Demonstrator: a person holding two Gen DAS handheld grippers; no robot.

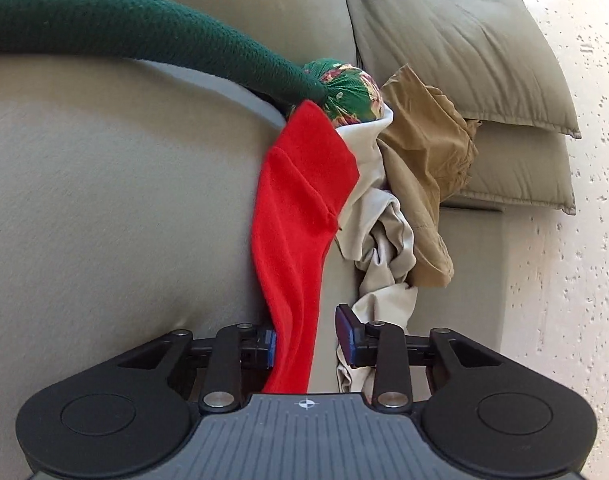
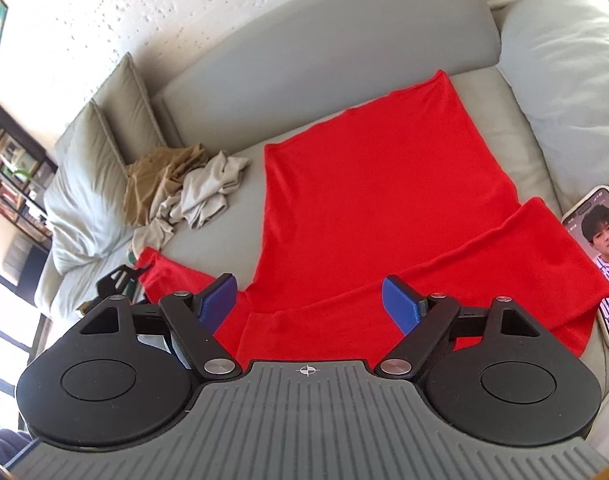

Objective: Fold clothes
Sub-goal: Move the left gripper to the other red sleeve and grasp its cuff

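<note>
Both tools gape: left tool (image 1: 304, 340) straddles the red shirt's (image 2: 368, 200) sleeve, right tool (image 2: 308, 304) hovers above it, gripping nothing.

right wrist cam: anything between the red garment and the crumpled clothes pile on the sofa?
Nothing: only a bare strip of sofa seat cushion separates the red garment from the crumpled tan-and-grey clothes pile, seen in the right wrist view.

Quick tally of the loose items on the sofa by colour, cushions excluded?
Red: 1, the spread red knit garment
Tan: 1, the crumpled tan fabric garment
Pale grey: 1, the crumpled pale grey fabric garment
Non-clothing: 1, the lit smartphone
Total: 4
</note>
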